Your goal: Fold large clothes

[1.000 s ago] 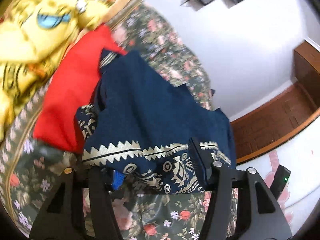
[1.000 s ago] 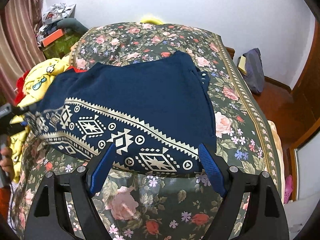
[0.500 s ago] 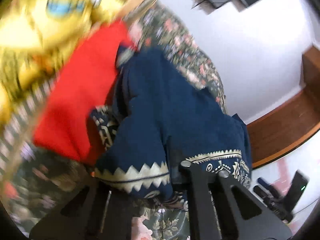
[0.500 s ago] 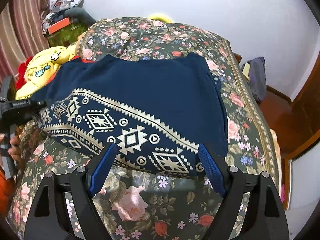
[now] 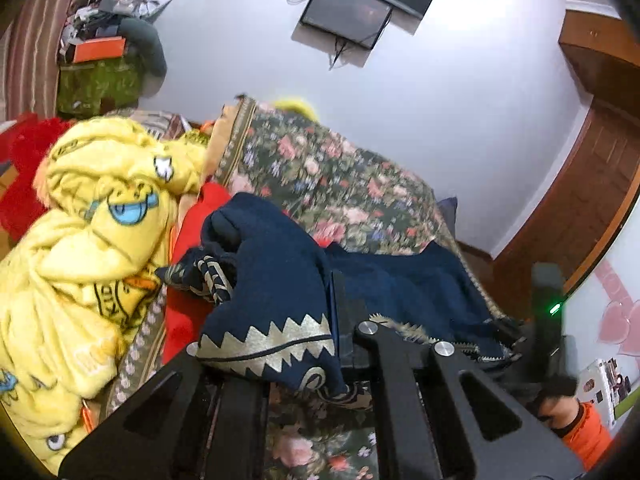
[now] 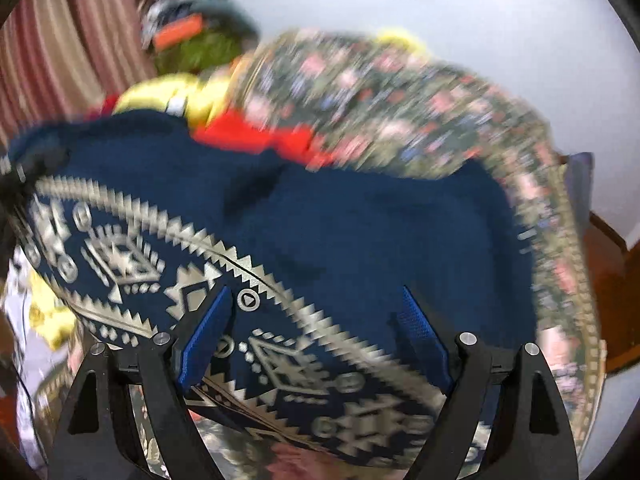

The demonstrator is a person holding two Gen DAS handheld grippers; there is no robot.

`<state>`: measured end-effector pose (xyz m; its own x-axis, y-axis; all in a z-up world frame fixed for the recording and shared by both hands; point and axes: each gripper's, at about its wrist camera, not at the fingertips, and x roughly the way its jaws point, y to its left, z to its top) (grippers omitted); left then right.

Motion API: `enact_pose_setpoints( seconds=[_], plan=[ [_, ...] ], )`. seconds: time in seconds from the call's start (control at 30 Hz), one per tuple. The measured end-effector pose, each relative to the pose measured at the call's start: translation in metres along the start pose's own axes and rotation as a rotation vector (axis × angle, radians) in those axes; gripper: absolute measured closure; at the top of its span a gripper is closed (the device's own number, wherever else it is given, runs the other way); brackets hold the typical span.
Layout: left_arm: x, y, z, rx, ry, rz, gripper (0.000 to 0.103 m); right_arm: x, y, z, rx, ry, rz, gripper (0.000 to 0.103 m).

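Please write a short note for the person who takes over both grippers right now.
Left gripper: shut on the navy garment, its patterned hem corner lifted off the bed.
Right gripper: open, fingers at the hem's other end, not yet closed.
The garment lies mostly spread on the bed, beside the red cloth and yellow blanket.
Done: one corner gripped.
Left: grip the right side, then fold.

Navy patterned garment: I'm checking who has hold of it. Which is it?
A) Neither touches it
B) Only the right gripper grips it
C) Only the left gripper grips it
C: the left gripper is shut on the navy patterned garment; the right gripper stands open over it.
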<state>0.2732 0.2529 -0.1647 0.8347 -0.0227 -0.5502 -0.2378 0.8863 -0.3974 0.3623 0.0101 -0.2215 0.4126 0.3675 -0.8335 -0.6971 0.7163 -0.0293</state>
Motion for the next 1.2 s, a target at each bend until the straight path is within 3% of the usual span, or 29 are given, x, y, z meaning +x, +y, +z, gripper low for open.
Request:
enact_pose_setpoints(
  seconds=[0.2,0.27,0.33,0.4,0.53,0.63,0.7,0.87,1.0,1.13,1.17,1.2],
  plan=[
    [0.009,-0.015,-0.008,0.039,0.013,0.059,0.096,0.005,0.004,-0.016,-0.042,0.019,0.045,0.021],
    [0.009,-0.03,0.001,0.064,0.003,0.054,0.096,-0.008,-0.013,-0.018,0.036,0.013,0.105,0.021],
    [0.011,-0.052,0.012,0.097,-0.007,0.023,0.096,-0.028,-0.033,-0.025,0.115,-0.022,0.108,0.021],
    [0.015,-0.085,0.019,0.147,-0.021,-0.018,0.096,-0.044,-0.05,-0.035,0.172,-0.058,0.076,0.021],
    [0.038,-0.163,0.015,0.294,-0.008,-0.097,0.096,-0.08,-0.095,-0.068,0.26,-0.071,-0.094,0.021],
    [0.071,-0.224,-0.005,0.391,0.071,-0.173,0.096,-0.102,-0.125,-0.097,0.323,-0.061,-0.177,0.021],
    [0.099,-0.251,-0.023,0.41,0.175,-0.245,0.096,-0.115,-0.142,-0.113,0.368,-0.053,-0.199,0.021],
    [0.152,-0.263,-0.076,0.408,0.422,-0.282,0.096,-0.138,-0.174,-0.14,0.468,-0.051,-0.231,0.021],
    [0.15,-0.258,-0.099,0.487,0.44,-0.251,0.096,-0.152,-0.179,-0.149,0.498,-0.077,-0.214,0.021],
    [0.128,-0.26,-0.096,0.508,0.434,-0.285,0.094,-0.158,-0.176,-0.145,0.49,-0.106,-0.204,0.021],
    [0.119,-0.262,-0.096,0.534,0.43,-0.297,0.092,-0.16,-0.175,-0.142,0.485,-0.117,-0.2,0.021],
    [0.111,-0.265,-0.099,0.563,0.437,-0.304,0.082,-0.164,-0.174,-0.141,0.481,-0.129,-0.193,0.021]
  ],
)
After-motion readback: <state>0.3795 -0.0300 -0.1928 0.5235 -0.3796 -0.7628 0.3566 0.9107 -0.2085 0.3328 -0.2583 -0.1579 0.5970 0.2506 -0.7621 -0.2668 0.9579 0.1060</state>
